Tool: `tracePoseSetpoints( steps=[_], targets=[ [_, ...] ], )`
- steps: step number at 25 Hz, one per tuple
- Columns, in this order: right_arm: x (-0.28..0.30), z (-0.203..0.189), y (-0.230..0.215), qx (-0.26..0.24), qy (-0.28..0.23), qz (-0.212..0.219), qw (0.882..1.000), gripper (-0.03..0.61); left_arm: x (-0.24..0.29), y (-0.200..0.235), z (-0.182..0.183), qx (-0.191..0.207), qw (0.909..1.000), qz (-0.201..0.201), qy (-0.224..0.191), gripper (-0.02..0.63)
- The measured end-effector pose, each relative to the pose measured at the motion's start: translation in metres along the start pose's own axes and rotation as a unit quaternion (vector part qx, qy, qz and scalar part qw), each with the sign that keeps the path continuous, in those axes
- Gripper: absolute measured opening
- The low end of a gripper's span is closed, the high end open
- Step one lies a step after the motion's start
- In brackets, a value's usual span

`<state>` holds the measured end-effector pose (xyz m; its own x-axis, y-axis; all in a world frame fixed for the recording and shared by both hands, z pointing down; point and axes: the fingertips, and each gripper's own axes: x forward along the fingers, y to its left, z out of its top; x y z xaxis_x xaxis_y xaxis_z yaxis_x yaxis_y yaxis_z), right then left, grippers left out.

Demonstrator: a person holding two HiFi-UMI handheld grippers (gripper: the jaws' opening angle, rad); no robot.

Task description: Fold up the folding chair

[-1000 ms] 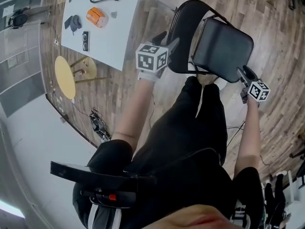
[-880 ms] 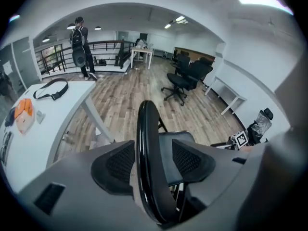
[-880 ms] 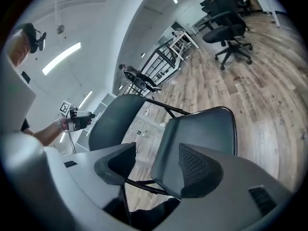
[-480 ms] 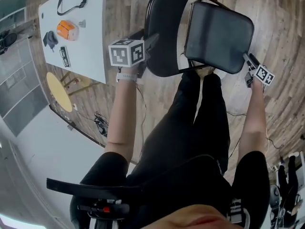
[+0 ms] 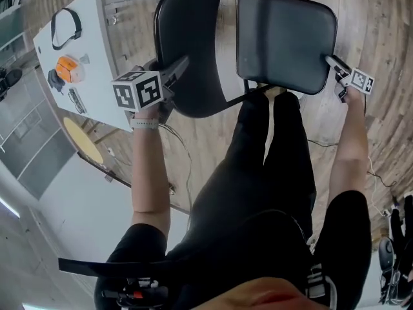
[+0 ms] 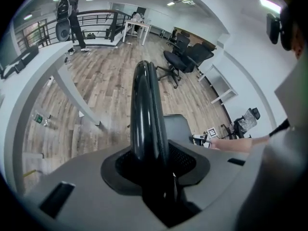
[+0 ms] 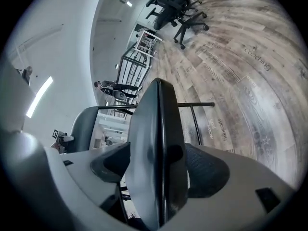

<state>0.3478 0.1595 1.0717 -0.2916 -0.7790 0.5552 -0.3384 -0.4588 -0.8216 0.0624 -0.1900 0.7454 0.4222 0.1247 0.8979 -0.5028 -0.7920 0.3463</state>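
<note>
The black folding chair stands in front of the person's legs, its backrest (image 5: pixel 190 50) on the left and its padded seat (image 5: pixel 284 41) on the right. My left gripper (image 5: pixel 175 68) has just been closing and is shut on the backrest's rounded rim (image 6: pixel 147 109), which fills the gap between the pads. My right gripper (image 5: pixel 330 62) sits at the seat's right corner. Its jaws have just been opening and stand wide, with the seat's edge (image 7: pixel 159 143) between them.
A white table (image 5: pixel 106 50) stands left of the chair, bearing an orange object (image 5: pixel 70 68) and a black strap loop (image 5: pixel 64 28). A yellow round stool (image 5: pixel 80 141) is below it. Office chairs (image 6: pixel 185 57) and a standing person (image 6: pixel 67 8) are farther off on the wooden floor.
Both grippers have sunk while staying at the chair. In the head view the backrest and seat look larger and farther apart, and the left gripper has shifted left.
</note>
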Motion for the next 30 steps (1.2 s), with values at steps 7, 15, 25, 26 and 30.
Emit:
tracePoseSetpoints(
  steps=[7,15,25,26,30],
  targets=[
    [0.024,0.003,-0.014,-0.003,0.058,0.027,0.998,0.337,0.004,-0.008,0.002,-0.011,0.9994,-0.033,0.006,0.069],
    [0.049,-0.008,0.009,0.059,0.078,0.169,0.981,0.303,0.004,-0.009,0.004,-0.005,0.9993,-0.034,0.012,0.055],
    [0.041,-0.010,0.035,0.032,0.084,0.184,0.979,0.284,-0.014,-0.023,0.002,-0.001,0.9998,-0.018,0.008,0.054],
    [0.038,-0.012,0.040,0.030,0.085,0.182,0.979,0.282,-0.018,-0.025,0.003,0.001,0.9998,-0.016,0.008,0.051],
    [0.032,-0.013,0.087,0.025,0.088,0.220,0.971,0.268,-0.038,-0.028,0.008,0.003,0.9999,-0.005,0.010,0.051]
  ],
)
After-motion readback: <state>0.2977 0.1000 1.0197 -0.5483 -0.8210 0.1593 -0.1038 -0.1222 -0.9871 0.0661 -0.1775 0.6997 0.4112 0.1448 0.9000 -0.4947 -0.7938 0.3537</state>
